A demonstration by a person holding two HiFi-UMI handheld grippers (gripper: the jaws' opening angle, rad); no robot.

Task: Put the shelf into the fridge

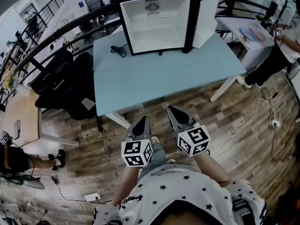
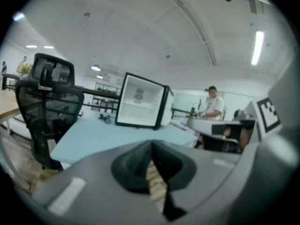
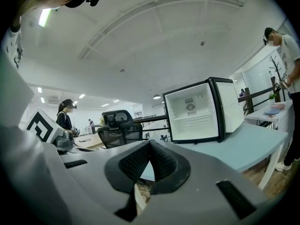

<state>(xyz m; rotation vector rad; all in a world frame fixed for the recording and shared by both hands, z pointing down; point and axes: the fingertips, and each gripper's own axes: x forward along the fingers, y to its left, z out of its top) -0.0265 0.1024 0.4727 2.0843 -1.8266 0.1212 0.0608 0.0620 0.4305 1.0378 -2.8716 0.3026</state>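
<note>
**Q:** What is shown in the head view?

**A:** The fridge [image 1: 157, 25] is seen standing at the far edge of the pale blue table [image 1: 164, 78]. Its door [image 1: 206, 20] is swung open to the right, and a black cable [image 1: 118, 49] lies on the table just to its left. The left gripper [image 1: 144, 119] and right gripper [image 1: 171, 109] are held side by side before the table's near edge, apart from it. Both pairs of tongs are drawn together on nothing.

**Q:** And in the left gripper view?

**A:** The jaws are seen closed tip to tip, with nothing between them. Beyond them the table [image 2: 108, 132] and the open fridge [image 2: 139, 101] are shown, with an office chair [image 2: 49, 107] at the left.

**Q:** And in the right gripper view?

**A:** Here too the jaws are met at their tips and nothing is gripped. The fridge [image 3: 194, 111] is shown on the table [image 3: 234, 144], well apart from the gripper. Where the shelf lies cannot be told from any view.
</note>
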